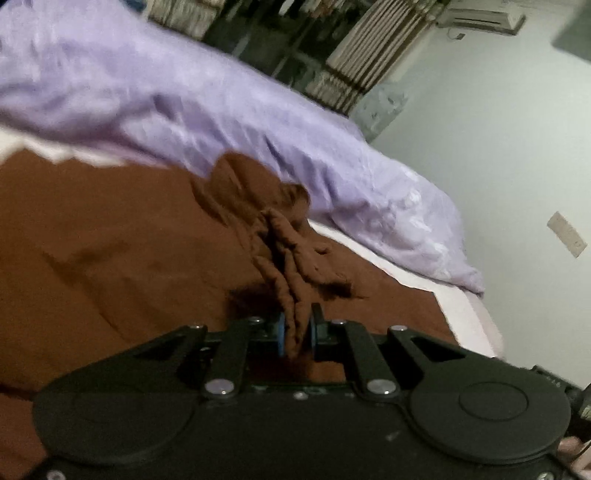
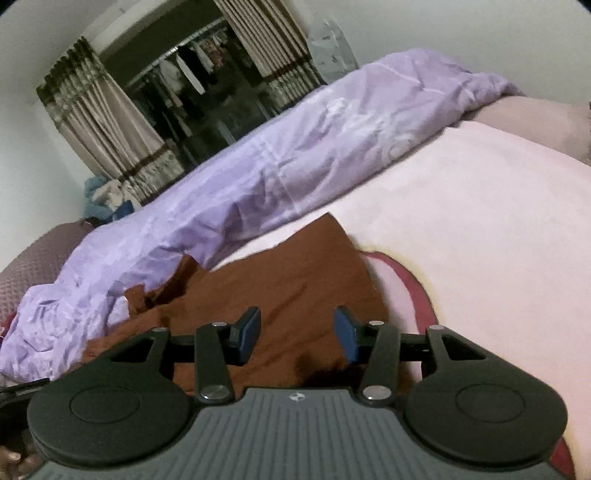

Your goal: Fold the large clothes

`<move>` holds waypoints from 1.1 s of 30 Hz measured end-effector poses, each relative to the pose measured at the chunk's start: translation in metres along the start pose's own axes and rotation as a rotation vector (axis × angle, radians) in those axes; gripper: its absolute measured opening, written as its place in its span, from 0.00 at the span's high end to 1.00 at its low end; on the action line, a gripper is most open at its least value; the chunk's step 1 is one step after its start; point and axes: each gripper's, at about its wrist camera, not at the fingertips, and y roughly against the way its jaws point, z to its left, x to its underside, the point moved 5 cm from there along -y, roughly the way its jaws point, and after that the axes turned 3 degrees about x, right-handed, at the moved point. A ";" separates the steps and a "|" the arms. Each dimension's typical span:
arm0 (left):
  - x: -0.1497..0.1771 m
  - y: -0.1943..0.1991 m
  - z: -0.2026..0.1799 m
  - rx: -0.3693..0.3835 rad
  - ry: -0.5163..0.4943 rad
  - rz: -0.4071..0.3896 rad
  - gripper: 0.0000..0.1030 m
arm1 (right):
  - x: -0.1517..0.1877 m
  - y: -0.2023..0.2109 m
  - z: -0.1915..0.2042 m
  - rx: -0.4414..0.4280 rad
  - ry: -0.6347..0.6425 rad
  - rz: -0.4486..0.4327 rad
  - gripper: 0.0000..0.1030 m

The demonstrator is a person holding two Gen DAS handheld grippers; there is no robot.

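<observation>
A: Room — a pale-walled bedroom, striped curtains point(image 2: 99, 122) drawn back from a dark window where hanging clothes point(image 2: 192, 70) can be made out; an air conditioner point(image 1: 480, 16) is mounted high on the wall.

B: Surface?

A: A bed with a pale pink sheet point(image 2: 461, 229). A lilac quilt point(image 2: 295, 155) lies bunched in a long ridge along its far side. No boxes or baskets can be made out; a small heap of blue and white fabric point(image 2: 103, 195) sits below the curtain, too blurred to itemise.

B: The garment?

A: One brown garment point(image 1: 110, 240), spread across the sheet on the near side of the quilt, its far edge touching the quilt's hem.

B: Left gripper point(image 1: 297, 332)?

A: Clamped — blue pads pinching a gathered fold of the brown cloth, which runs in ridged pleats away from the jaws. Picture smeared.

B: Right gripper point(image 2: 297, 332)?

A: Jaws parted, about halfway. Blue pads point(image 2: 251, 328) stand apart over the brown cloth; nothing gripped. Whether they touch the fabric I cannot tell.
</observation>
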 end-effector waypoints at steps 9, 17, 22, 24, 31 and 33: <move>0.031 -0.031 0.027 -0.084 -0.023 0.134 0.72 | 0.014 -0.045 0.012 0.024 0.053 0.057 0.55; 0.009 -0.005 0.027 -0.132 -0.073 0.093 0.61 | 0.015 -0.054 -0.003 0.039 0.069 0.096 0.70; -0.006 0.013 -0.008 -0.141 -0.194 0.015 0.57 | -0.006 -0.035 0.021 0.027 0.113 0.013 0.62; -0.002 0.008 -0.022 -0.113 -0.245 0.010 0.53 | -0.008 -0.031 0.032 0.044 0.173 -0.011 0.62; 0.031 -0.043 -0.014 -0.151 -0.260 0.149 0.51 | 0.010 -0.059 0.021 0.113 0.189 0.093 0.62; 0.036 -0.053 -0.005 -0.155 -0.254 0.153 0.49 | 0.016 -0.070 0.010 0.108 0.179 0.111 0.69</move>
